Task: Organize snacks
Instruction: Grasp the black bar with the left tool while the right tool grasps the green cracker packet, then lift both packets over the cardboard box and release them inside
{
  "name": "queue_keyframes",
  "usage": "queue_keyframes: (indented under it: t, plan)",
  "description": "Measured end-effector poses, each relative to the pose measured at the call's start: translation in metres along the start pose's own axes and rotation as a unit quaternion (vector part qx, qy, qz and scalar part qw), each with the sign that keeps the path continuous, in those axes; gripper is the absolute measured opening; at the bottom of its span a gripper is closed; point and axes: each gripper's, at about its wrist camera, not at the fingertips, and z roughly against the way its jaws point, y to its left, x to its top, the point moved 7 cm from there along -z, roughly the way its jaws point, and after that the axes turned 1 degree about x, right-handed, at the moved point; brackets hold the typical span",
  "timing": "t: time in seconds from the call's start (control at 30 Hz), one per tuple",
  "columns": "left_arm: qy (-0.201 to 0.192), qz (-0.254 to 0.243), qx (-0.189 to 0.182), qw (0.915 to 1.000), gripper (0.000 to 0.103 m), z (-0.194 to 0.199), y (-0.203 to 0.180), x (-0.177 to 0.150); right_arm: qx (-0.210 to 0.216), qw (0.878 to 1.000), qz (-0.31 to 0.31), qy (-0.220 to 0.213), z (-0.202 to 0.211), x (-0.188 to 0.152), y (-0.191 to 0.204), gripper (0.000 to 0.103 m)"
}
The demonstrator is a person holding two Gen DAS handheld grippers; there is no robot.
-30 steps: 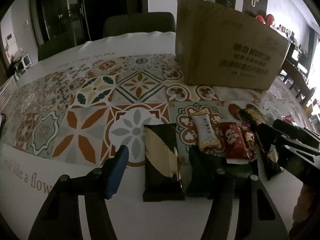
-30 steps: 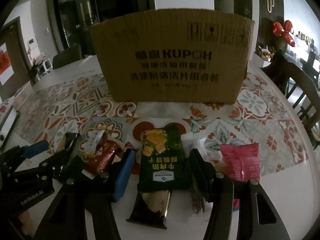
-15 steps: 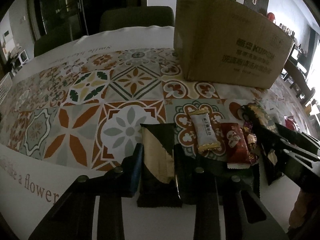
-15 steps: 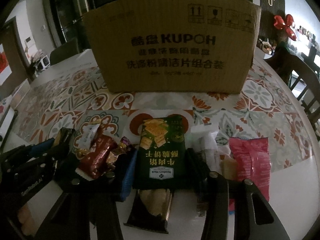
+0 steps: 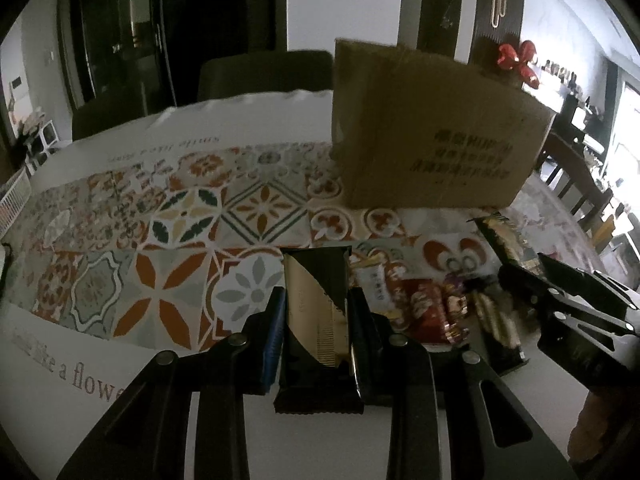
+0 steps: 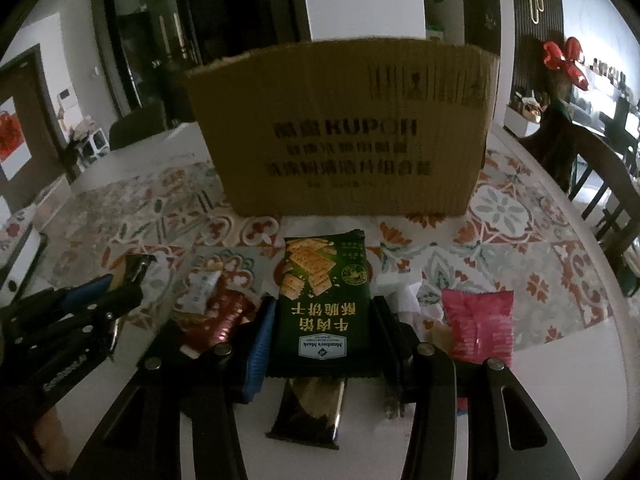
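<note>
A table (image 5: 168,360) fills both views, covered by a white cloth printed with orange, green and grey tile patterns. A brown cardboard box (image 6: 344,132) with dark printed lettering stands upright on it, beyond the snacks. Behind the table are dark chairs, a dark cabinet, a white wall and a red bow (image 6: 564,60) to the right.

Both grippers tilt downward toward the table from its near edge. The left gripper (image 5: 316,336) is closed on a black and gold packet (image 5: 316,320): a blue pad presses the packet's left edge, a black pad its right edge. The packet's far end points toward the box.

The right gripper (image 6: 320,340) is clamped on a green cracker packet (image 6: 326,300), fingers tight against both long edges. Another black and gold packet (image 6: 308,412) lies on the table beneath it.

Between the two grippers, loose snacks lie on the cloth: a small white bar (image 5: 376,288), a red packet (image 5: 424,308) and several small wrapped sweets. A pink packet (image 6: 478,324) lies just right of the right gripper, with a white wrapper (image 6: 404,292) near it.
</note>
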Motion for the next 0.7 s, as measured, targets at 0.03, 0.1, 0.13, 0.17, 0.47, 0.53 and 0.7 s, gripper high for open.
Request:
queue_keyframes:
  t: [0.03,0.1,0.13,0.17,0.47,0.53,0.7]
  plan:
    - [-0.004,-0.001,-0.001,1.0000,0.031,0.003,-0.001,0.002,0.001,1.000,0.000,-0.005,0.005,0.002,0.000,0.048]
    - [-0.015,-0.004,-0.004,0.9999,0.031,0.011,-0.004,0.007,0.002,1.000,0.000,-0.013,0.011,0.005,0.001,0.048]
    - [-0.020,-0.005,-0.005,0.9998,0.031,0.015,-0.005,0.009,0.002,1.000,0.000,-0.018,0.016,0.007,0.001,0.048]
    - [-0.026,-0.007,-0.006,0.9996,0.031,0.019,-0.006,0.012,0.002,1.000,0.001,-0.023,0.020,0.009,0.001,0.048]
    - [-0.085,-0.025,-0.028,0.9956,0.031,0.056,-0.021,0.046,0.007,0.997,0.004,-0.073,0.058,0.031,0.003,0.048]
    - [-0.101,-0.029,-0.034,0.9939,0.031,0.065,-0.026,0.057,0.009,0.996,0.003,-0.088,0.068,0.040,0.002,0.048]
    - [-0.127,-0.038,-0.052,0.9898,0.031,0.079,-0.038,0.082,0.009,0.992,0.003,-0.123,0.088,0.064,-0.003,0.048]
